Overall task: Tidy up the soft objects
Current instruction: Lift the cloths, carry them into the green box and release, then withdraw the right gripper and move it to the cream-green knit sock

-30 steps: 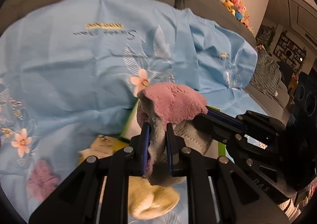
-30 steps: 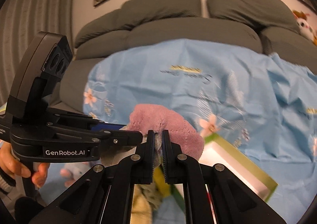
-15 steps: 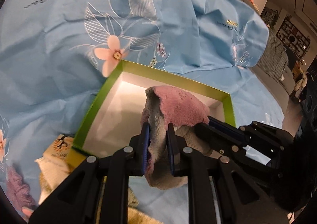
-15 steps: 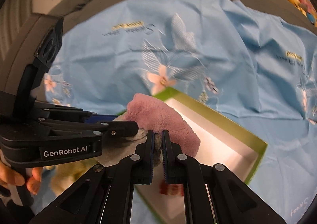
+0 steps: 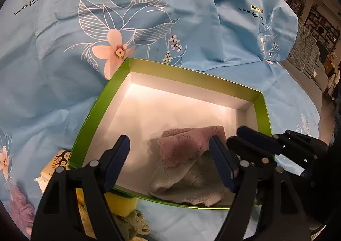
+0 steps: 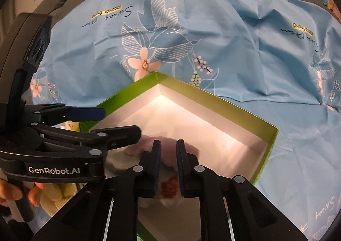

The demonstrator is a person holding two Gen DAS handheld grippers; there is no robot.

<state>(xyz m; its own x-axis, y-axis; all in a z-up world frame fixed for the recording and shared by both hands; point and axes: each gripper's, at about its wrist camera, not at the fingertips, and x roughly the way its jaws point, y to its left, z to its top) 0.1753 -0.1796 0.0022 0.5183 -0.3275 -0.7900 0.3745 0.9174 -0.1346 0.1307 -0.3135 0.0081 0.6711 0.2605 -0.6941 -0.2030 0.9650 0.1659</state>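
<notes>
In the left wrist view, the left gripper [image 5: 168,155] stands with its two blue-padded fingers spread wide; its jaws have just been opening, and nothing is pressed between them. The folded knitted cloth, mauve on top and grey beneath [image 5: 187,162], lies just ahead of this gripper, on the white floor of the shallow green-rimmed cardboard box [image 5: 191,72], toward the box's near right corner. The right-hand pad is just beside the cloth's edge; whether it touches I cannot tell. To the right of it the right gripper [image 5: 251,140] reaches in over the box rim. Below and to the left of the left gripper, outside the box, lie a yellow sponge block [image 5: 121,202], a pale green knitted piece [image 5: 132,226] and a mauve knitted piece [image 5: 19,204] on the light blue flowered sheet [image 5: 64,74].

In the right wrist view, the right gripper [image 6: 168,151] has its fingers a little apart; the jaws have just been opening. The cloth [image 6: 149,147] shows blurred between and behind them, and the pads do not appear to press it. The left gripper [image 6: 110,121] is to the left, fingers spread.

I judge that the step in hand is the release of the cloth into the box. The next move calls for lifting both grippers clear without dragging the cloth, then going to a soft piece that waits outside the box.
</notes>
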